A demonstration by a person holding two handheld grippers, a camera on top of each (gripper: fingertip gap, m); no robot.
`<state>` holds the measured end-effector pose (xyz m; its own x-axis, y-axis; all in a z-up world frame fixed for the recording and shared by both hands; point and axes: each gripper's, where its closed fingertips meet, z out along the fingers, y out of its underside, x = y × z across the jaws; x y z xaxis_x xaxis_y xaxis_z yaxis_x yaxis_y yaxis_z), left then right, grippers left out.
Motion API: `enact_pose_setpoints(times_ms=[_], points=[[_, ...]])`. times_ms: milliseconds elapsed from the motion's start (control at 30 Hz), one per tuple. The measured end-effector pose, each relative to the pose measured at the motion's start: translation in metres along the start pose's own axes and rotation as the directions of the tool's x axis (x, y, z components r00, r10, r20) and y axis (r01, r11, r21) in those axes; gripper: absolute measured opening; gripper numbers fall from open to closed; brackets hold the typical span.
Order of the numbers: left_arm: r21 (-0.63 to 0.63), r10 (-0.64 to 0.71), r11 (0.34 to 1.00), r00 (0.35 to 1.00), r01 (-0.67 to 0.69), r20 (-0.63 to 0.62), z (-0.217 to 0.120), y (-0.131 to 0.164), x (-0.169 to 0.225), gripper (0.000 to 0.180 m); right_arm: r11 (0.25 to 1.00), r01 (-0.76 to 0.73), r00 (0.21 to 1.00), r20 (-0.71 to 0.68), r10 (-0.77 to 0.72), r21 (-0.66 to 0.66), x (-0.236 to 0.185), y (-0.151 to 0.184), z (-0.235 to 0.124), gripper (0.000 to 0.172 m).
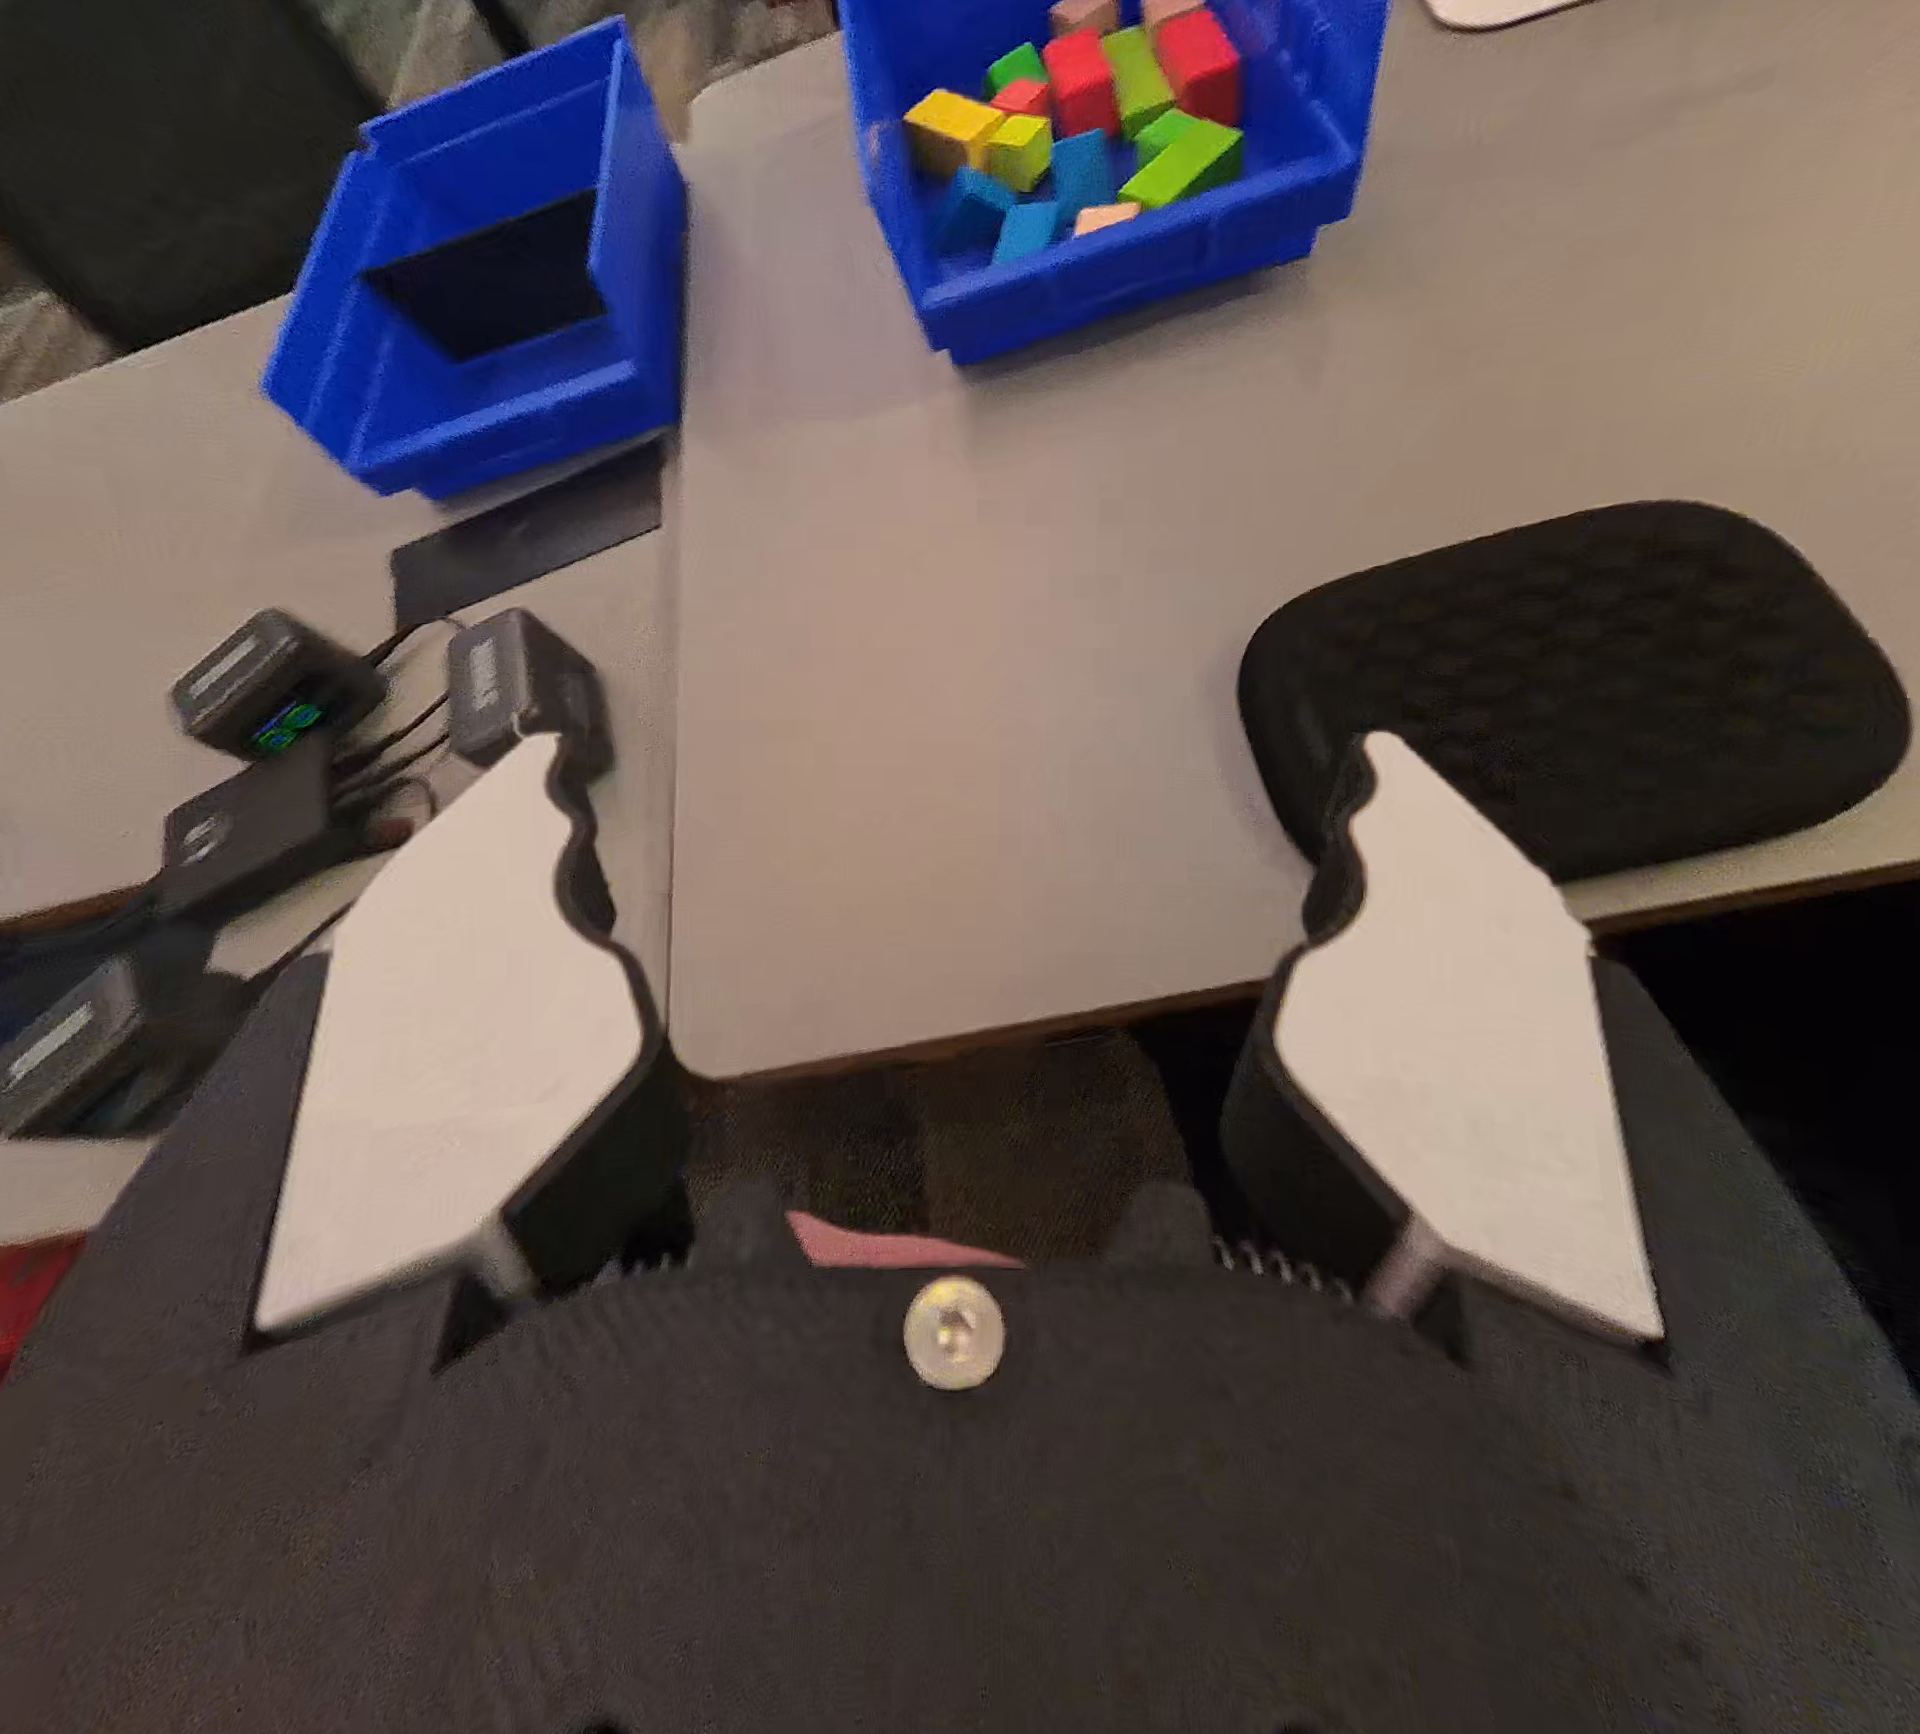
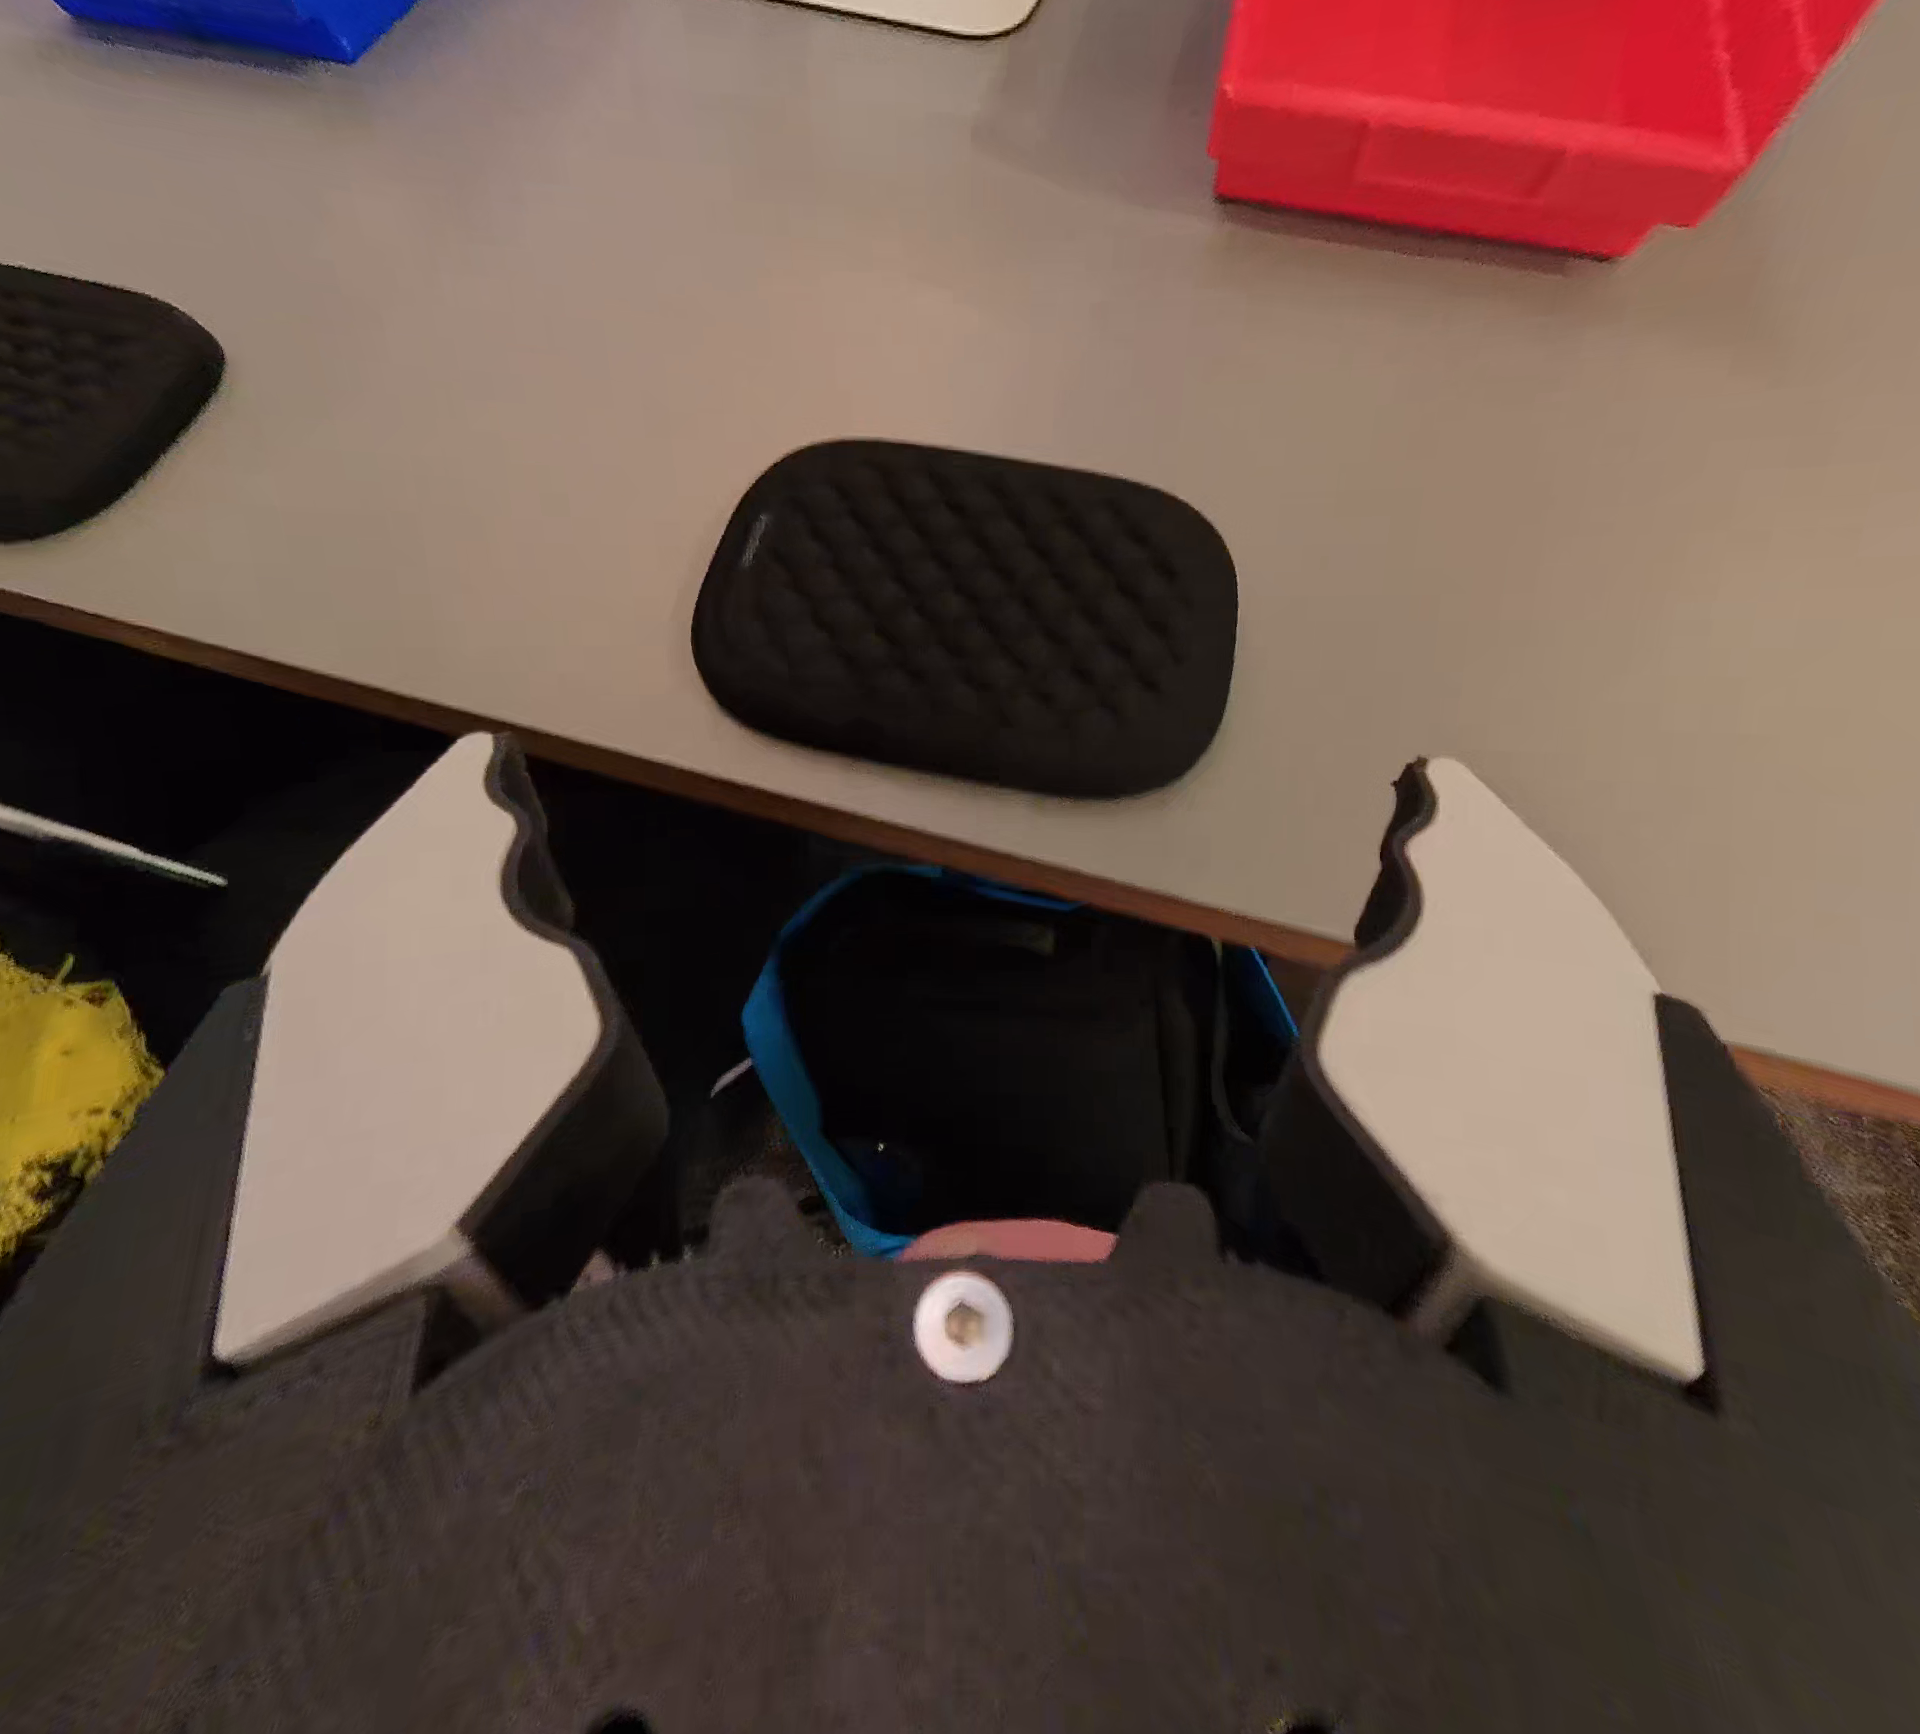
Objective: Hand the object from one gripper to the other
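- Left gripper [image 1: 961,739]: fingers [image 1: 468,988] spread wide, nothing between them; it hangs over the near edge of the grey table [image 1: 935,645].
- Right gripper [image 2: 956,765]: fingers [image 2: 416,1009] also spread wide and bare, held just off the table's near edge, above a dark bag with blue trim [image 2: 997,1040] on the floor.
- Just ahead of the right gripper: a black quilted pad [image 2: 966,619]. A 2nd black pad [image 1: 1579,687] lies beside the left gripper's right finger.
- Left of the left gripper: small dark boxes with cables [image 1: 270,676].
- Farther off: an empty-looking blue bin [image 1: 488,271], then a larger blue bin [image 1: 1101,84] holding the coloured blocks [image 1: 1091,115], the likely objects to hand over. A red bin [image 2: 1538,32] sits far right; view is blurred, so its contents are unclear.
- Step judged: pre-pick; no handover has begun.
- Next move calls for 1 gripper reaching forward into the larger blue bin, straddling 1 block clear of its neighbours, then closing.
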<state>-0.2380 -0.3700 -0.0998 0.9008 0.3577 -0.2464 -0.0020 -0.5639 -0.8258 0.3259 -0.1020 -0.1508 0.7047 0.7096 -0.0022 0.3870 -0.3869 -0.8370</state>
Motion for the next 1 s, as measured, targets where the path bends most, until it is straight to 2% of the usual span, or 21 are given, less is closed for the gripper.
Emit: enact_pose_setpoints(times_ms=[100, 200, 333, 433, 500, 633, 700, 733, 767, 867, 1000], points=[[0.058, -0.049, 0.997, 0.999, 0.05, -0.011, -0.007, -0.005, 0.006, 0.128, 0.999, 0.029, 0.999, 0.02, -0.029, 0.029, -0.017, -0.005, 0.004, 0.145], [0.143, -0.056, 0.987, 0.991, 0.073, -0.123, 0.019, -0.04, 0.038, 0.128, 0.989, 0.109, 0.989, 0.086, -0.118, 0.096, -0.04, -0.038, 0.041, 0.145], [0.277, 0.116, 0.96, 0.962, -0.045, -0.247, 0.072, -0.102, 0.108, 0.128, 0.959, 0.188, 0.933, 0.267, -0.242, 0.214, -0.095, -0.099, 0.105, 0.145], [0.357, 0.193, 0.933, 0.904, -0.048, -0.382, 0.113, -0.15, 0.177, 0.128, 0.934, 0.235, 0.874, 0.363, -0.324, 0.268, -0.131, -0.136, 0.153, 0.145], [0.379, 0.215, 0.925, 0.869, -0.035, -0.446, 0.144, -0.175, 0.218, 0.127, 0.937, 0.242, 0.845, 0.42, -0.332, 0.253, -0.143, -0.153, 0.195, 0.145], [0.367, 0.251, 0.928, 0.844, -0.069, -0.474, 0.223, -0.203, 0.276, 0.127, 0.952, 0.205, 0.85, 0.441, -0.288, 0.227, -0.132, -0.192, 0.279, 0.144], [0.348, 0.264, 0.931, 0.857, -0.107, -0.443, 0.261, -0.21, 0.29, 0.129, 0.943, 0.228, 0.86, 0.403, -0.312, 0.243, -0.117, -0.209, 0.312, 0.143], [0.346, 0.246, 0.934, 0.86, -0.088, -0.447, 0.275, -0.214, 0.295, 0.124, 0.939, 0.229, 0.864, 0.39, -0.318, 0.258, -0.109, -0.216, 0.325, 0.141], [0.347, 0.214, 0.936, 0.865, -0.05, -0.453, 0.287, -0.219, 0.297, 0.118, 0.942, 0.211, 0.869, 0.392, -0.303, 0.261, -0.103, -0.221, 0.337, 0.141], [0.328, 0.123, 0.943, 0.873, 0.045, -0.473, 0.317, -0.228, 0.297, 0.12, 0.95, 0.148, 0.868, 0.424, -0.259, 0.276, -0.091, -0.228, 0.364, 0.14], [0.336, 0.135, 0.941, 0.875, 0.034, -0.465, 0.346, -0.224, 0.307, 0.12, 0.95, 0.126, 0.87, 0.428, -0.244, 0.286, -0.082, -0.217, 0.389, 0.138]])
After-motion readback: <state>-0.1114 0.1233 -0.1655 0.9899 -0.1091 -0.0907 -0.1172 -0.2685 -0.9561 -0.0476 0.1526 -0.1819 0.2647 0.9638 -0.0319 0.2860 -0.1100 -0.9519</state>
